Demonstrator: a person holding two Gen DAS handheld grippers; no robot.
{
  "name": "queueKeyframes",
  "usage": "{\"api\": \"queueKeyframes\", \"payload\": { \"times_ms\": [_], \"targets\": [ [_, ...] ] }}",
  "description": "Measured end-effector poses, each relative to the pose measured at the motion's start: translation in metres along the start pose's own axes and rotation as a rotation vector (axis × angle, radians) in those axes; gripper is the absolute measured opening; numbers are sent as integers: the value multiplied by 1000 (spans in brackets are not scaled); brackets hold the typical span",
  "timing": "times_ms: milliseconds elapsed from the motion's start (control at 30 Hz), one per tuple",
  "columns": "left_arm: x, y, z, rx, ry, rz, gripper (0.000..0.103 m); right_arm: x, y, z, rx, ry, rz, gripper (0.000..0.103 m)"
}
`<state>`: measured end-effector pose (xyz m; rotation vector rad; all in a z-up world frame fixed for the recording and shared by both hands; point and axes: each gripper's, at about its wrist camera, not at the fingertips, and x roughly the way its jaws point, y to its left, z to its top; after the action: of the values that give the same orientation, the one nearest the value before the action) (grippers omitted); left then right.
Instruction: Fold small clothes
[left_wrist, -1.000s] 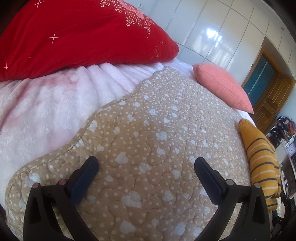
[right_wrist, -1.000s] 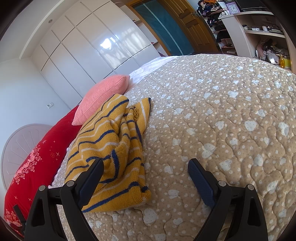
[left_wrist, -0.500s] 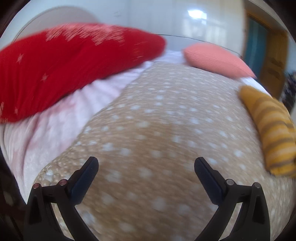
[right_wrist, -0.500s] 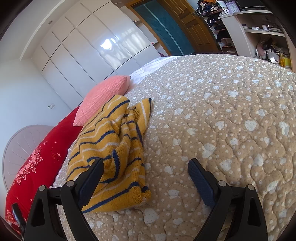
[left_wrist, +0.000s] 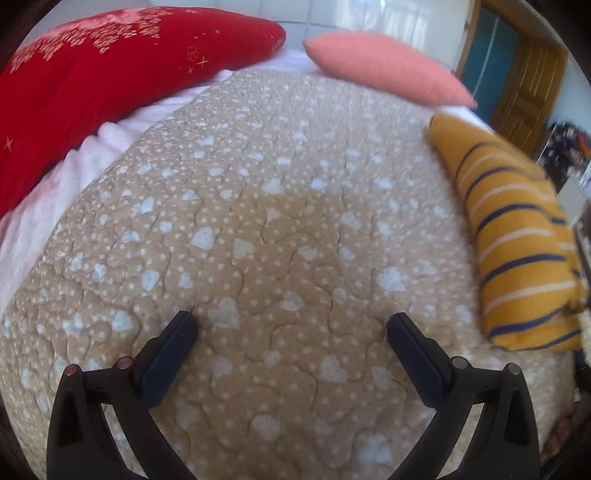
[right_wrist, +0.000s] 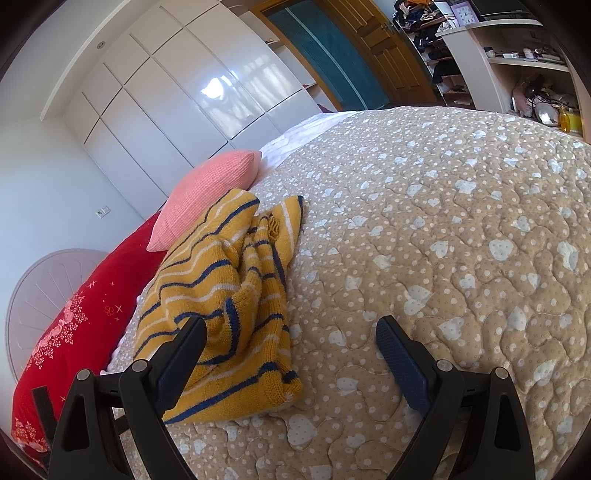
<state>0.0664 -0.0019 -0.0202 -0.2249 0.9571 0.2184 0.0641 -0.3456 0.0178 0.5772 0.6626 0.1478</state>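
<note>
A mustard-yellow knitted sweater with navy and white stripes (right_wrist: 221, 295) lies crumpled in a loose heap on a tan quilted bedspread printed with pale hearts and dots (right_wrist: 443, 258), toward the head end of the bed and close to the bedspread's edge on that side. Just beyond it a salmon-pink textured cushion (right_wrist: 207, 192) rests partly over a large red pillow with pink floral and star embroidery (right_wrist: 74, 314), which lies along the head of the bed. The right gripper (right_wrist: 291, 336) hangs over the bedspread with its two fingers spread wide and nothing between them; its left finger (right_wrist: 181, 354) overlaps the sweater's near edge in the picture, though contact cannot be told. The left gripper (left_wrist: 291, 325) is likewise spread wide and empty above a bare stretch of bedspread (left_wrist: 277, 221), with the sweater (left_wrist: 517, 240) off to its right near the bedspread's edge.
</note>
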Motion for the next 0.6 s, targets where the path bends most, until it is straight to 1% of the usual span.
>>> {"api": "queueKeyframes", "payload": {
  "times_ms": [100, 167, 233, 333, 600],
  "targets": [
    [1, -6, -3, 25, -2, 27, 103, -1, -1, 0, 1, -1, 0, 95],
    [0, -7, -4, 25, -4, 28, 103, 0, 0, 0, 1, -1, 1, 95],
    [-1, -9, -6, 34, -6, 45, 103, -1, -1, 0, 1, -1, 0, 95],
    [-2, -12, -9, 50, -24, 72, 103, 0, 0, 0, 2, -2, 1, 95],
    [-6, -11, -16, 45, -74, 81, 103, -1, -1, 0, 2, -2, 0, 95]
  ]
}}
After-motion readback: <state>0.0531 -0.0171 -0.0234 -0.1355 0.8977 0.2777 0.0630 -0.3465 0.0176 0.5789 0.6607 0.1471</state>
